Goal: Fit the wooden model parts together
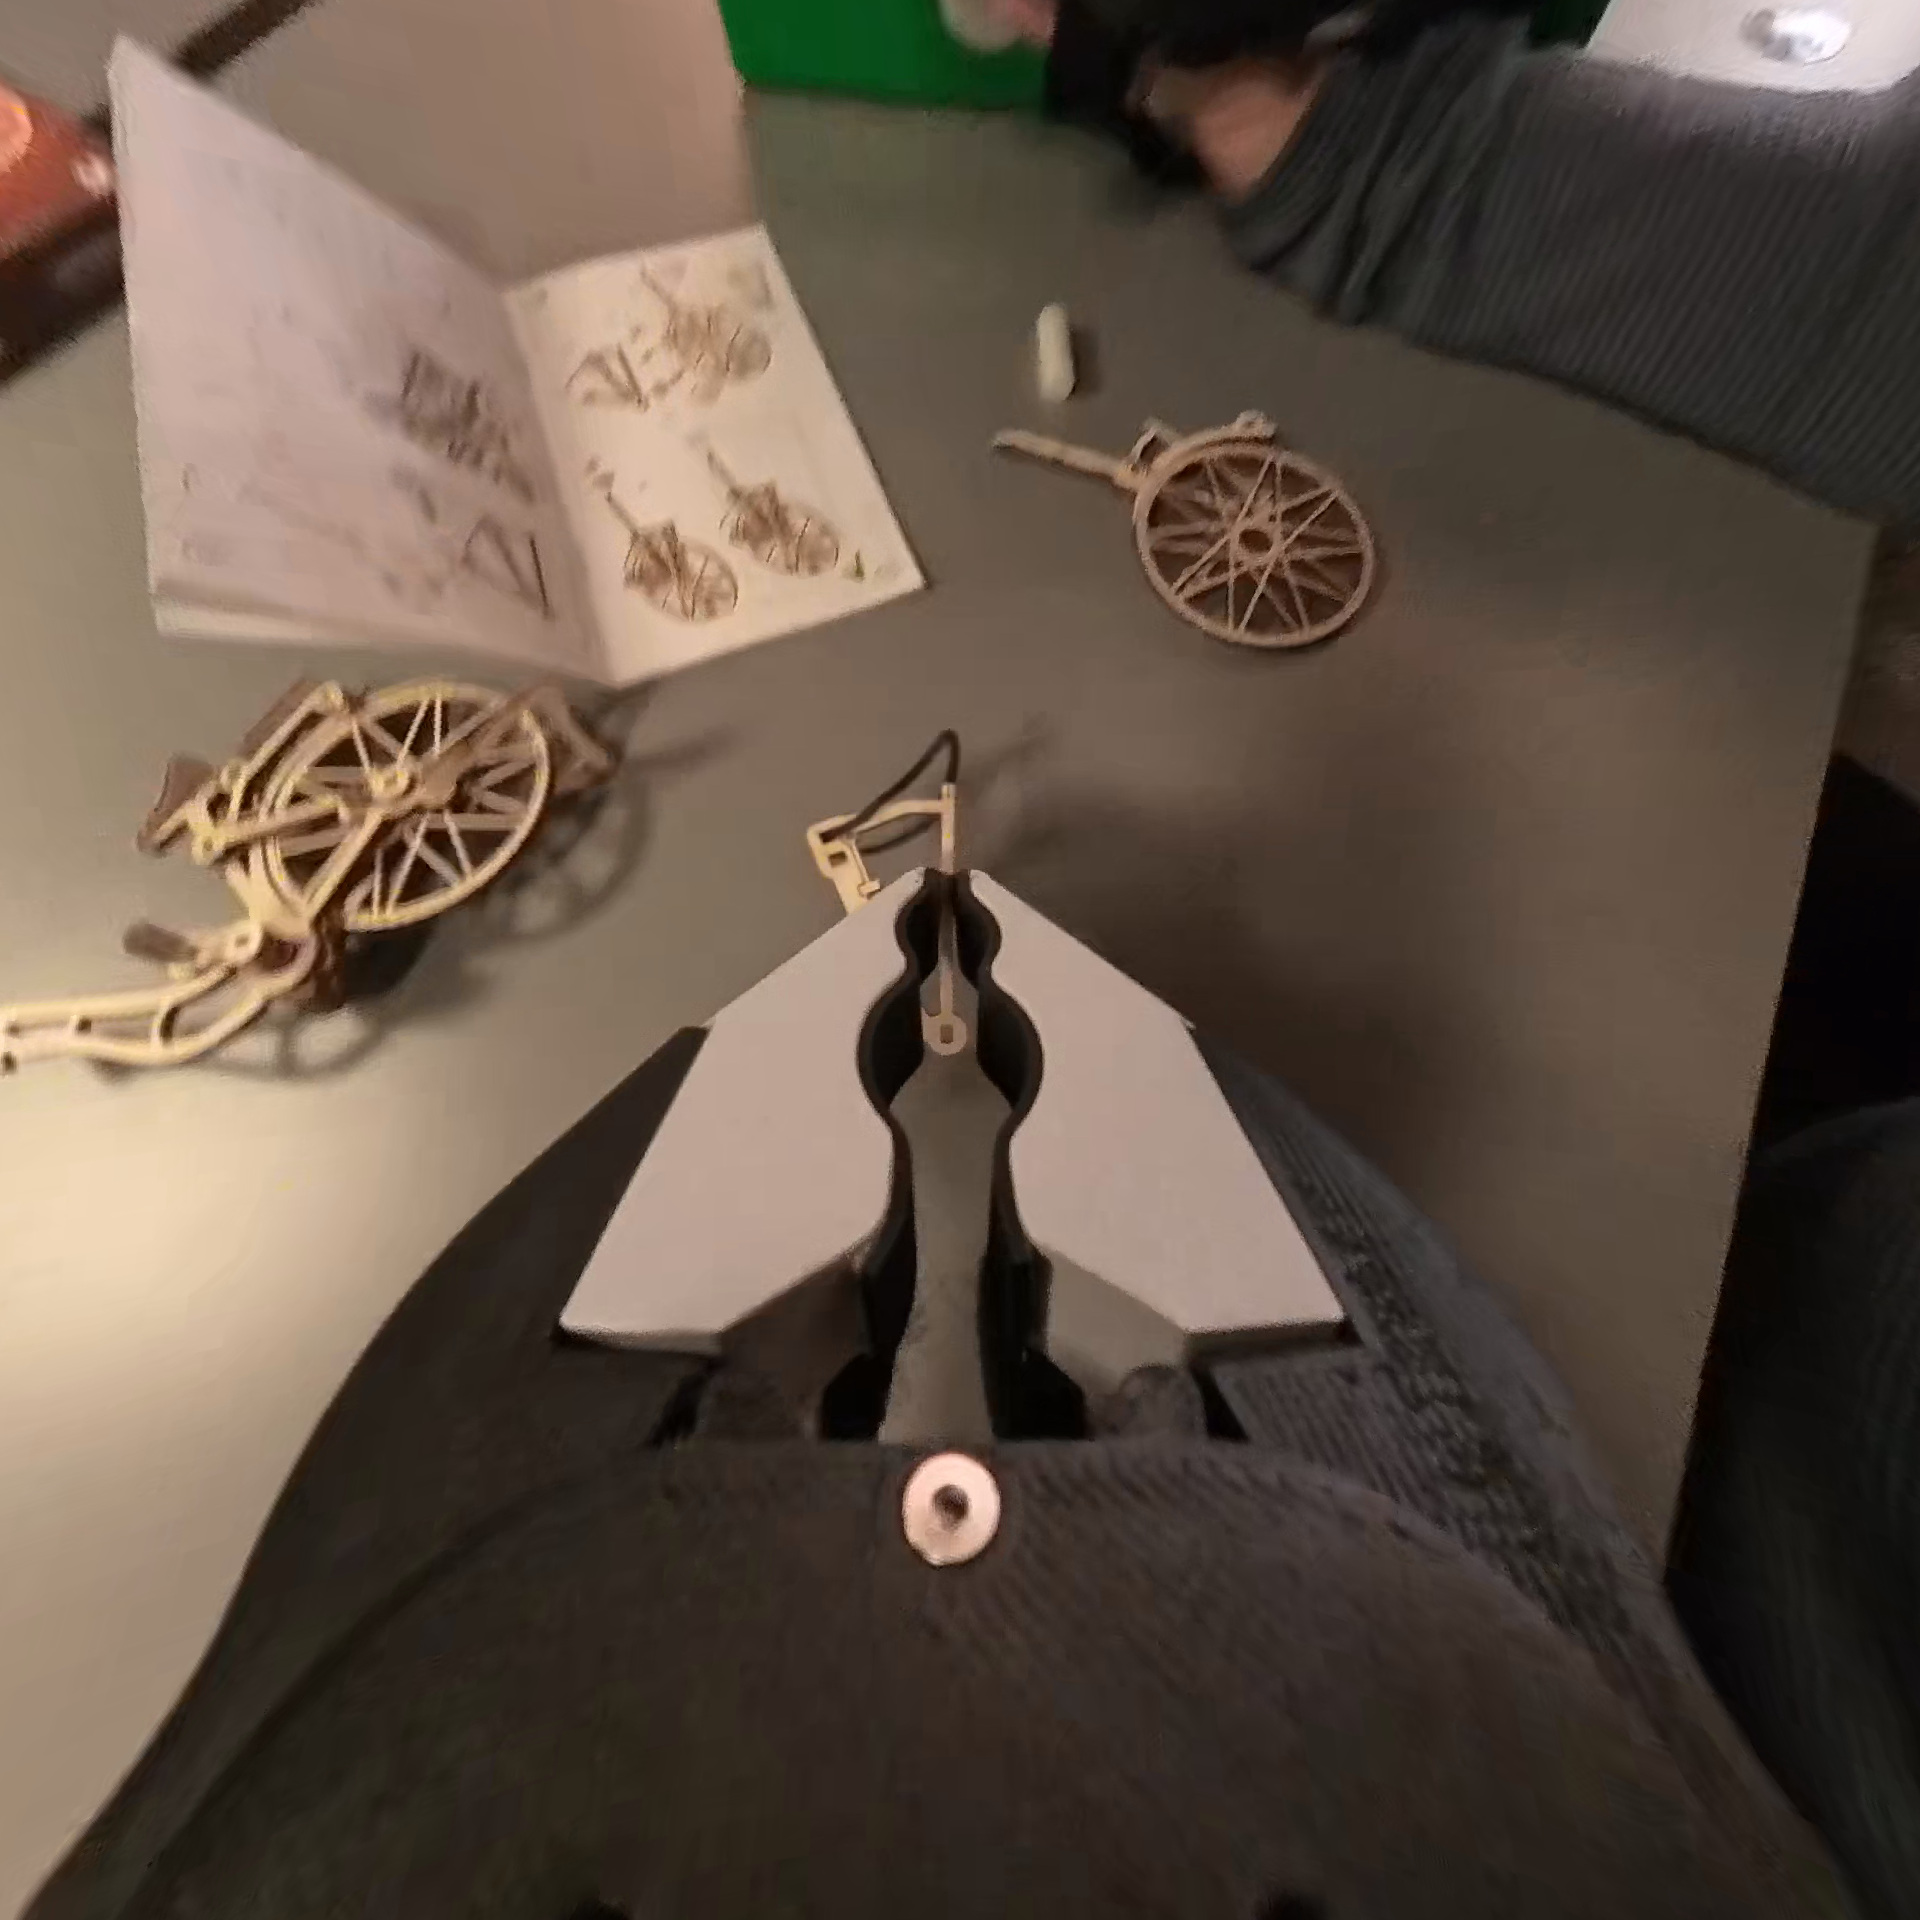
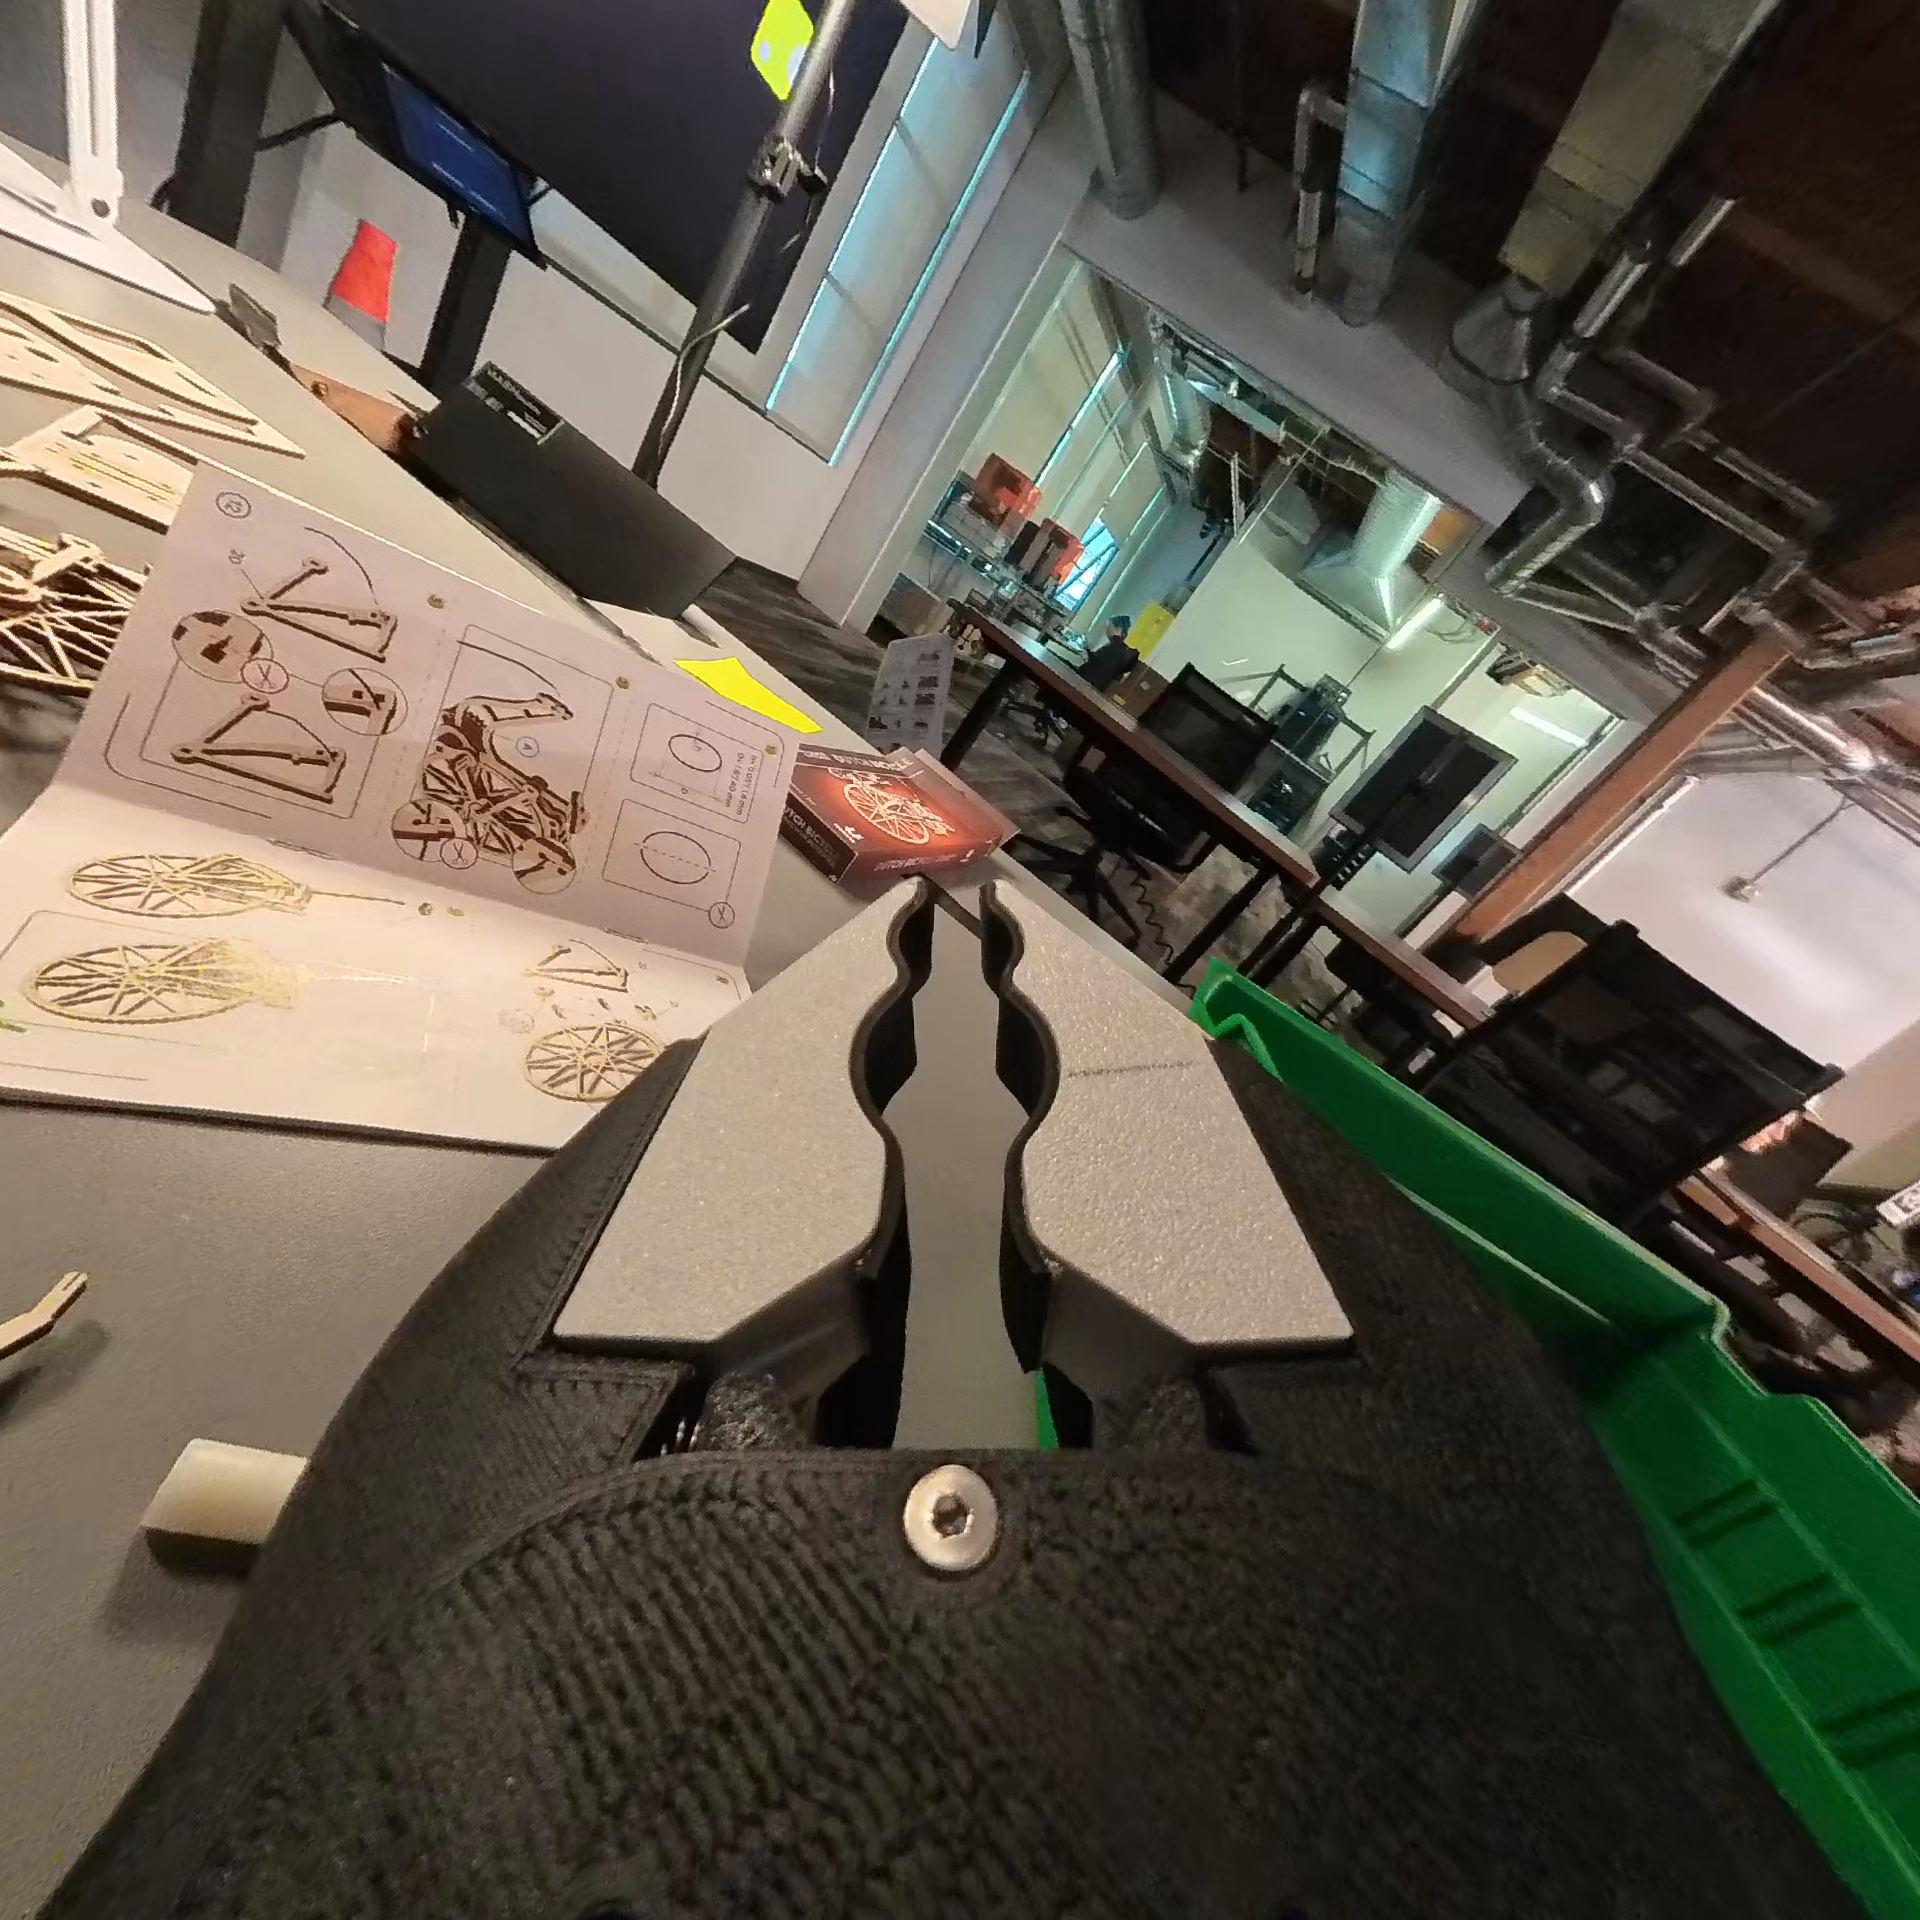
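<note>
My left gripper [image 1: 948, 878] is shut on a thin wooden handlebar part [image 1: 894, 831] with a black cord, held above the grey table [image 1: 1351, 935]. The part's stem runs back between the jaws. A partly built wooden bicycle frame with a spoked wheel [image 1: 384, 821] lies to the left. A second spoked wheel with a fork [image 1: 1242, 530] lies flat at the far right. My right gripper [image 2: 954, 891] is slightly open and empty, low over the table beside the instruction booklet [image 2: 416, 790]. The tip of a wooden piece [image 2: 42, 1314] shows at the left edge.
An open instruction booklet [image 1: 499, 457] lies at the back left. A small white block [image 1: 1052, 348] lies near a person's sleeve [image 1: 1558, 239]. A green bin [image 2: 1558, 1351] stands right of my right gripper. A dark red box [image 2: 899, 816] and wooden sheets [image 2: 104, 395] lie farther off. My hands' fingertips stand some 25 cm from each other. Between my right fingertips and the small white block [image 1: 1052, 348] there is roughly 12 cm.
</note>
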The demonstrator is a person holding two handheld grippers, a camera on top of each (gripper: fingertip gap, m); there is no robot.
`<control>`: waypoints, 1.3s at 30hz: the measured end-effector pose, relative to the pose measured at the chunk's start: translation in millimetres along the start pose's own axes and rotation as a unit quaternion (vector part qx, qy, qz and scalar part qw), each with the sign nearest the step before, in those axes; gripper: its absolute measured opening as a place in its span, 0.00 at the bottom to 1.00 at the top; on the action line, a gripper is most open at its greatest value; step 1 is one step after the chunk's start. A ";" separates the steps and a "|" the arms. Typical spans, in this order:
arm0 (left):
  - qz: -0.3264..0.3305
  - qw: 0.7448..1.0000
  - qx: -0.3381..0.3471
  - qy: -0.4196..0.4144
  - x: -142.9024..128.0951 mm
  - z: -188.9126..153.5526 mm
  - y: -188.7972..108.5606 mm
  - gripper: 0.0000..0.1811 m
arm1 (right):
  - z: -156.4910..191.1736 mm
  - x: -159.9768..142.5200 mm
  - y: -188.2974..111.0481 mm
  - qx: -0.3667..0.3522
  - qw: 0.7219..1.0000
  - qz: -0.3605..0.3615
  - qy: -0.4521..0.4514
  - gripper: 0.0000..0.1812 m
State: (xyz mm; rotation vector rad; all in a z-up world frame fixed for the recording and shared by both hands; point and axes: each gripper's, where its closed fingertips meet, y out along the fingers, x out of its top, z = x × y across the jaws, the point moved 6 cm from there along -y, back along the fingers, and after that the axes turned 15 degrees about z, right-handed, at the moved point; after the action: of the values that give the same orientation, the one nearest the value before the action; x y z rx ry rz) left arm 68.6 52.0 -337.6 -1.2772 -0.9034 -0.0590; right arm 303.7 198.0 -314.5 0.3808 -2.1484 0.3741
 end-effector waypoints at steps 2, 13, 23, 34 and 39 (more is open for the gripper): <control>-0.015 1.000 0.019 0.009 11.2 -1.2 6.0 0.00 | -0.1 0.2 0.0 0.001 1.000 -0.001 0.001 0.03; -0.004 0.999 0.031 -0.015 41.4 4.2 33.3 0.01 | -0.7 1.4 -0.9 0.003 1.000 -0.007 0.006 0.03; 0.126 0.991 -0.021 -0.038 -3.7 -10.6 31.7 0.00 | -1.2 1.8 -0.6 0.004 1.000 -0.008 0.008 0.03; 0.081 0.993 -0.061 -0.054 -10.1 -13.2 -3.2 0.20 | -1.5 1.7 -0.9 0.004 1.000 -0.007 0.009 0.03; 0.074 0.992 -0.011 -0.104 -41.6 18.5 -48.8 0.21 | -1.8 1.3 -0.6 0.006 1.000 -0.007 0.013 0.03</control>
State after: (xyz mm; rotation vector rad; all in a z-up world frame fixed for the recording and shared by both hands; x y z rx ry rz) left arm 6.0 33.1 -324.0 -1.3845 -0.9842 0.1842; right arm 304.5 198.0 -312.3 0.3946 -2.1186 0.3815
